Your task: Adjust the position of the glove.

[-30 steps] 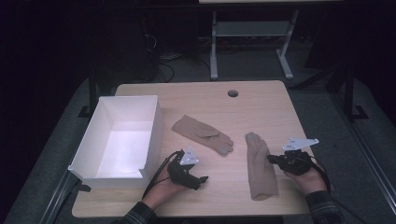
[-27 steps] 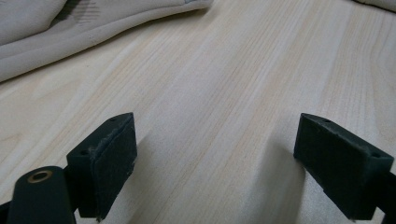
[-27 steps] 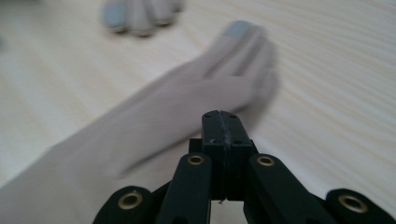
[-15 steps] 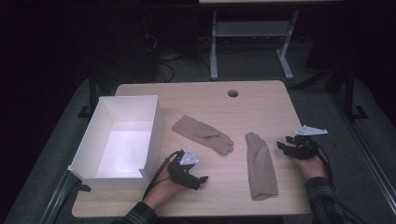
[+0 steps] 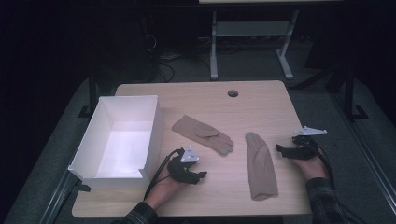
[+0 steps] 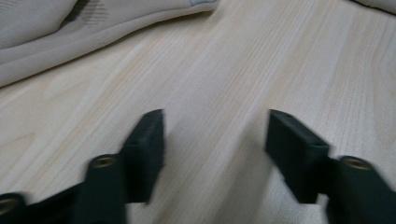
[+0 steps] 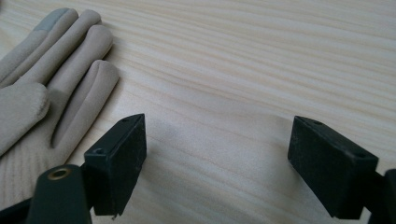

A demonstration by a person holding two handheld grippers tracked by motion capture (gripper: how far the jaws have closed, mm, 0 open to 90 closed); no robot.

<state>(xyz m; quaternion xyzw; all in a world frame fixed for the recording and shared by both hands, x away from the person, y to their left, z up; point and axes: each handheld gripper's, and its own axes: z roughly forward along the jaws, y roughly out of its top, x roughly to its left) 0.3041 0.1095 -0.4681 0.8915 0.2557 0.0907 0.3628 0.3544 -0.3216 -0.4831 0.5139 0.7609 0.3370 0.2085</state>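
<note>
Both grippers rest low on the bench, gloves lying free.

The left gripper (image 5: 201, 175) lies near the white box (image 5: 105, 140), its jaws apart and just narrowing over bare wood, pointing toward one tan glove (image 5: 203, 134). The right gripper (image 5: 279, 149) sits by the bench's right edge, jaws just spread wide and empty, aimed at the second glove (image 5: 261, 165) close beside it.

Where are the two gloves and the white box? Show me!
left glove (image 5: 201, 133), high view, on its palm
right glove (image 5: 260, 164), high view, on its middle
white box (image 5: 156, 126), high view, on its right wall
</note>
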